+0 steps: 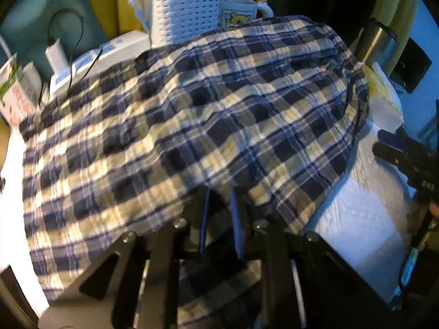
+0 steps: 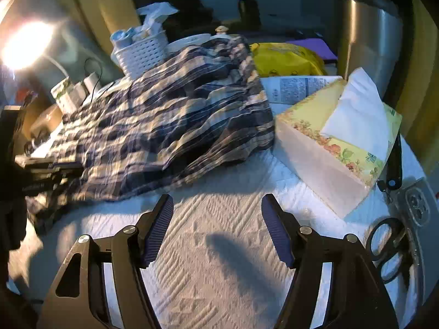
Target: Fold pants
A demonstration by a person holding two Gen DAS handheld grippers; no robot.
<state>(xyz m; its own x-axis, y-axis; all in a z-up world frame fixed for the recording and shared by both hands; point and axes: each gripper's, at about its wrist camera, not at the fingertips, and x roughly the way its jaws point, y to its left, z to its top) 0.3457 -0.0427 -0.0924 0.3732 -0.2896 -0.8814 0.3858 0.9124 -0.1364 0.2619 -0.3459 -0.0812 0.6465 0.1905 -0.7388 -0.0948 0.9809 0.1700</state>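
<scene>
The plaid pants (image 1: pixel 192 115), navy and cream checked, lie spread over the white textured tablecloth (image 1: pixel 365 213). My left gripper (image 1: pixel 221 194) is shut on the near edge of the pants, the cloth draped over its blue pads. In the right wrist view the pants (image 2: pixel 170 126) lie bunched at centre left. My right gripper (image 2: pixel 216 205) is open and empty, low over the bare tablecloth (image 2: pixel 219 260) just in front of the pants. The left gripper shows at the left edge of the right wrist view (image 2: pixel 52 172), at the hem of the pants.
A white basket (image 1: pixel 186 13) and a bear mug (image 1: pixel 238 13) stand behind the pants. A charger with cable (image 1: pixel 56 54) lies at back left. A tissue box (image 2: pixel 337 142), yellow bag (image 2: pixel 285 57), steel flask (image 2: pixel 370 38) and scissors (image 2: pixel 387 246) are at the right.
</scene>
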